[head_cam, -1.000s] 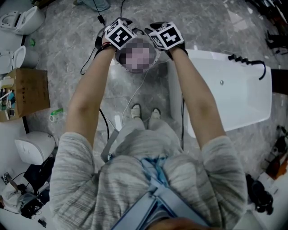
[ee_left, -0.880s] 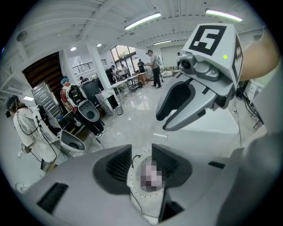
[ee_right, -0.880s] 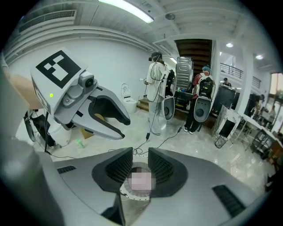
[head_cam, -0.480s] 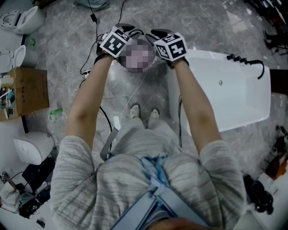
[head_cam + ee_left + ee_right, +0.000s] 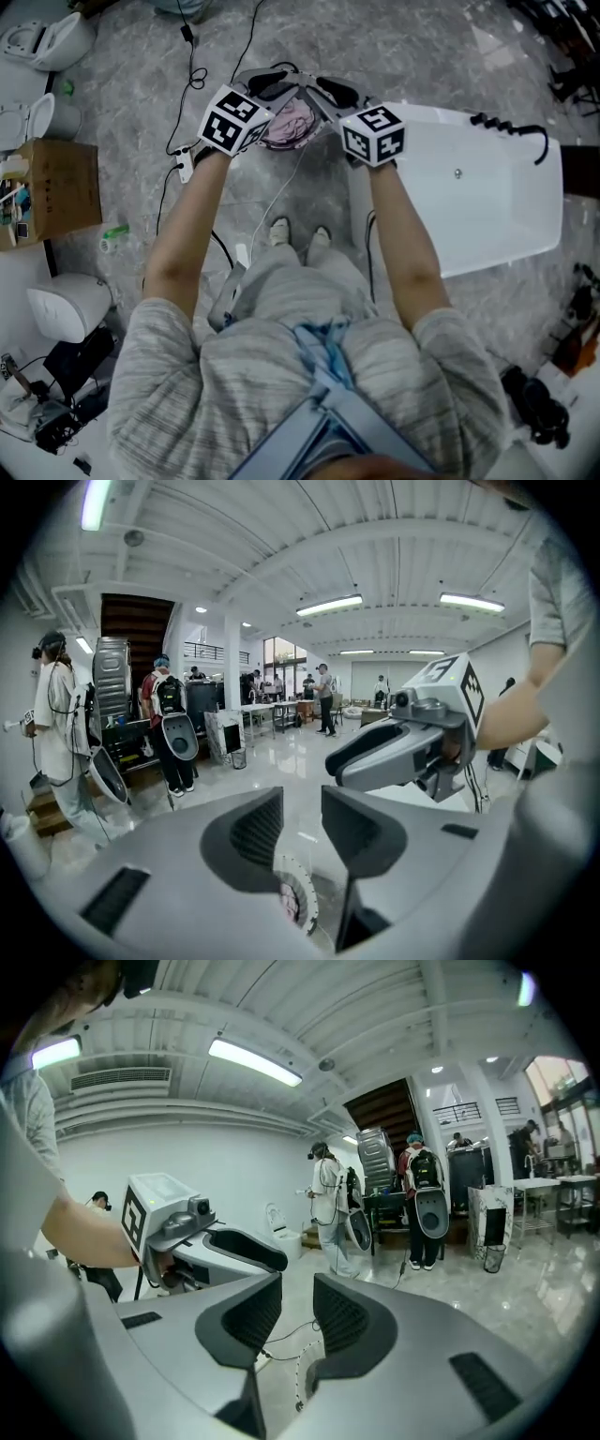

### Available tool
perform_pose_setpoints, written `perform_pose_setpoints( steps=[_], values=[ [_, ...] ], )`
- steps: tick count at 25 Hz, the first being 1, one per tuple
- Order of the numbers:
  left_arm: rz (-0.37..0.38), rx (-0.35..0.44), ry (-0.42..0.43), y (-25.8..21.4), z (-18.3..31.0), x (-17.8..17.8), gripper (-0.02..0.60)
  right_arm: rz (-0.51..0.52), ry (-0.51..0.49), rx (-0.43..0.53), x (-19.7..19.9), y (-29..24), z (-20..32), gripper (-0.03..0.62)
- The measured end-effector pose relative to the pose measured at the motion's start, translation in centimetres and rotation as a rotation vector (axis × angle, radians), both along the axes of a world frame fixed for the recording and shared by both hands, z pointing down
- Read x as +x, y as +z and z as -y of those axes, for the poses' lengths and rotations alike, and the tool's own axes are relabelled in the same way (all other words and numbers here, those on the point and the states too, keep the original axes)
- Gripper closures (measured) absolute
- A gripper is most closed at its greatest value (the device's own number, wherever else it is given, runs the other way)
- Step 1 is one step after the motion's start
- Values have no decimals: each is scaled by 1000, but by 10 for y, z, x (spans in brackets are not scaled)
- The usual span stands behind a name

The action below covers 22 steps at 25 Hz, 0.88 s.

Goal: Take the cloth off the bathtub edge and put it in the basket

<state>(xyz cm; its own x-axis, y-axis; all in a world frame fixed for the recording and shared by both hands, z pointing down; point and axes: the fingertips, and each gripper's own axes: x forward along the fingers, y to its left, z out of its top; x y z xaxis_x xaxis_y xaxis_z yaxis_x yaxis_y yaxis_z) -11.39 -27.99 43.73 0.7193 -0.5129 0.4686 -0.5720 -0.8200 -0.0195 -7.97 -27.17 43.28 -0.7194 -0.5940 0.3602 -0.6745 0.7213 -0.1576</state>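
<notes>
Left gripper (image 5: 272, 82): hovering above the basket with its jaws standing apart and gripping nothing. Through the gap, its own view is showing only shiny floor and a slice of the basket below.
Right gripper (image 5: 330, 91): hanging just beside the left one with its jaws parted by a narrower gap, likewise carrying nothing. The tips of the two grippers are nearly meeting over the basket.
Cloth (image 5: 289, 123): lying inside the basket as a pink bundle. The gripper bodies are covering its edges in the head view, and in the left gripper view only a small pink patch (image 5: 289, 897) is peeping out beneath the jaws.
Basket (image 5: 278, 146): sitting on the floor near the bathtub's end. The grippers are hiding most of its rim, so its full outline is not showing. The right gripper view is catching only a dotted white edge (image 5: 302, 1366).
Bathtub (image 5: 487, 192): standing white at the person's right, with the right forearm crossing in front of its near end.
Shower hose (image 5: 511, 127): lying dark along the tub's far rim, its end hard to make out.
Bystanders (image 5: 171, 722): standing far back in both gripper views, too small and warped for detail.
</notes>
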Motion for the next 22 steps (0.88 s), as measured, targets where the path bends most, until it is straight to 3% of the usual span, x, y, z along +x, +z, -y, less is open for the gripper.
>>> perform_pose_setpoints(
  steps=[5, 11, 16, 22],
  values=[
    [-69, 7, 30, -11, -34, 14, 456, 57, -11, 54, 5, -18, -29, 511],
    [-192, 12, 29, -20, -66, 20, 456, 168, 43, 37, 28, -22, -59, 511],
    [-315, -12, 49, -34, -102, 21, 456, 205, 40, 65, 35, -31, -92, 513],
    [-401, 24, 108, -54, -142, 30, 457, 224, 7, 110, 33, -41, -122, 513]
  ],
)
